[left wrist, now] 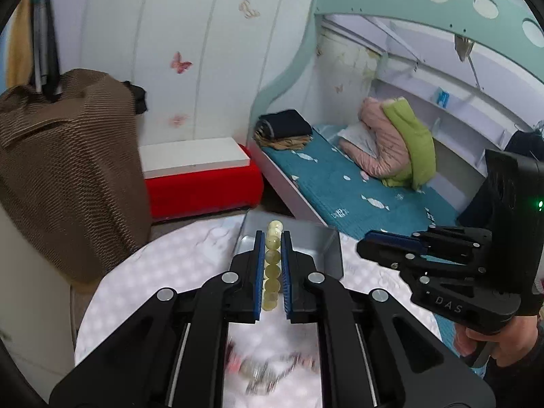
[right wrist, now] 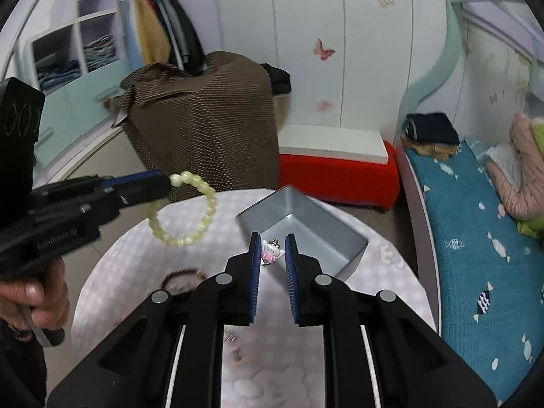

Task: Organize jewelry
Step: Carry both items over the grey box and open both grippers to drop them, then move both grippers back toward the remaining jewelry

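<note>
Item: pale yellow-green beaded bracelet (right wrist: 185,209), pinched in my left gripper (left wrist: 272,238), near left of grey metal tin (right wrist: 316,219); carry over rim, then release. Right gripper (right wrist: 273,242): jaws parted, holding nothing, white-and-pink bunny charm (right wrist: 271,251) lying beyond

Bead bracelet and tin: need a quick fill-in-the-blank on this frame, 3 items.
1. The left gripper is shut on the pale ____ bracelet.
2. The bunny charm sits between the fingers of the ____ gripper.
3. The grey tin on the round table has no ____ on it.

Missing: bead; right; lid
</note>
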`<state>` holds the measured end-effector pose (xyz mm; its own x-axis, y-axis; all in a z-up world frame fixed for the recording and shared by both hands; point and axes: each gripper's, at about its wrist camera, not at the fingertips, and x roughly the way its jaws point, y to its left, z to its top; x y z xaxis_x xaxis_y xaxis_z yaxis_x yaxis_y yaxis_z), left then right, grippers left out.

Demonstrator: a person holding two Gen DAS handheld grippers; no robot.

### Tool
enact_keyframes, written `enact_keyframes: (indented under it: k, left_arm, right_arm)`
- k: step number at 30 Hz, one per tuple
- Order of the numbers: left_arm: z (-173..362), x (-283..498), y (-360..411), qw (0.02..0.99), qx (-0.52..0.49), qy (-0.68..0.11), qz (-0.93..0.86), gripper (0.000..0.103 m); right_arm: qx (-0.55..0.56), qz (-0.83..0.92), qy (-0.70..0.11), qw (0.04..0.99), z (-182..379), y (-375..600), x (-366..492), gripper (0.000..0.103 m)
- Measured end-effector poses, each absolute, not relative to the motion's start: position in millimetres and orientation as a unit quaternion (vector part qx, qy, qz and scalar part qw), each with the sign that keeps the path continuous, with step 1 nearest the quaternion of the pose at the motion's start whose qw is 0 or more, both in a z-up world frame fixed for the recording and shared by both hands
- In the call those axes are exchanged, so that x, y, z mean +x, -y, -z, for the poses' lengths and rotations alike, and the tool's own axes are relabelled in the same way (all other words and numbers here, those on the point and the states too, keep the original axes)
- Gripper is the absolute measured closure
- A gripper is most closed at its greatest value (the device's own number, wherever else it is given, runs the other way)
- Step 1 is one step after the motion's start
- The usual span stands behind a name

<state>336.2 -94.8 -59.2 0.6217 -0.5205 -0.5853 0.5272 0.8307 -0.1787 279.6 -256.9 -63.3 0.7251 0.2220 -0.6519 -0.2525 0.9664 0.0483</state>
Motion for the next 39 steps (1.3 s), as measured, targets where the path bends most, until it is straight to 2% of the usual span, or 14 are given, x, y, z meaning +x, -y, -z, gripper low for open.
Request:
enact_keyframes:
  k: [7, 13, 15, 16, 17, 18, 20, 22, 23, 24, 25, 39]
  left_arm:
    - [83, 404, 141, 0.876, 0.006, -0.378, 0.298, 0.094]
    - [103, 430, 153, 0.866, 0.011, -0.411, 0.284, 0.093]
    - [107, 434, 152, 0.865, 0.012, -0.419, 0.275, 0.079]
    - [106, 433, 150, 0.868, 0.011, -0.417, 0.270, 0.048]
    - [104, 430, 145, 0.875, 0.007, -0.408, 0.262, 0.022]
    - [101, 428, 140, 0.881, 0.003, -0.398, 0.256, 0.018]
    - [98, 426, 134, 0.885, 0.001, -0.393, 0.251, 0.016]
    - [92, 420, 125, 0.892, 0.002, -0.384, 0.237, 0.011]
    - [87, 416, 119, 0.898, 0.003, -0.376, 0.226, 0.011]
    - [84, 412, 115, 0.903, 0.004, -0.371, 0.218, 0.009]
    - [80, 406, 109, 0.908, 0.004, -0.363, 0.208, 0.007]
    - [30, 305, 41, 0.959, 0.006, -0.265, 0.097, 0.006]
  right_arm:
    - [0.027, -0.124, -0.394, 0.910, 80, 279, 329, 0.090]
    - [0.065, -0.127, -0.425, 0.894, 101, 290, 348, 0.087]
    - [0.073, -0.126, -0.433, 0.890, 106, 292, 350, 0.084]
    - [0.076, -0.125, -0.433, 0.889, 107, 294, 349, 0.081]
    - [0.080, -0.125, -0.432, 0.890, 106, 296, 350, 0.079]
    - [0.086, -0.125, -0.430, 0.890, 106, 298, 348, 0.077]
    - [0.094, -0.121, -0.426, 0.892, 106, 301, 344, 0.059]
    - [0.101, -0.117, -0.416, 0.896, 101, 303, 344, 0.028]
    - [0.106, -0.115, -0.406, 0.900, 100, 305, 338, 0.021]
    - [0.109, -0.112, -0.401, 0.903, 97, 305, 338, 0.010]
    - [0.112, -0.106, -0.392, 0.907, 94, 307, 335, 0.007]
    - [0.097, -0.094, -0.318, 0.938, 56, 288, 278, 0.007]
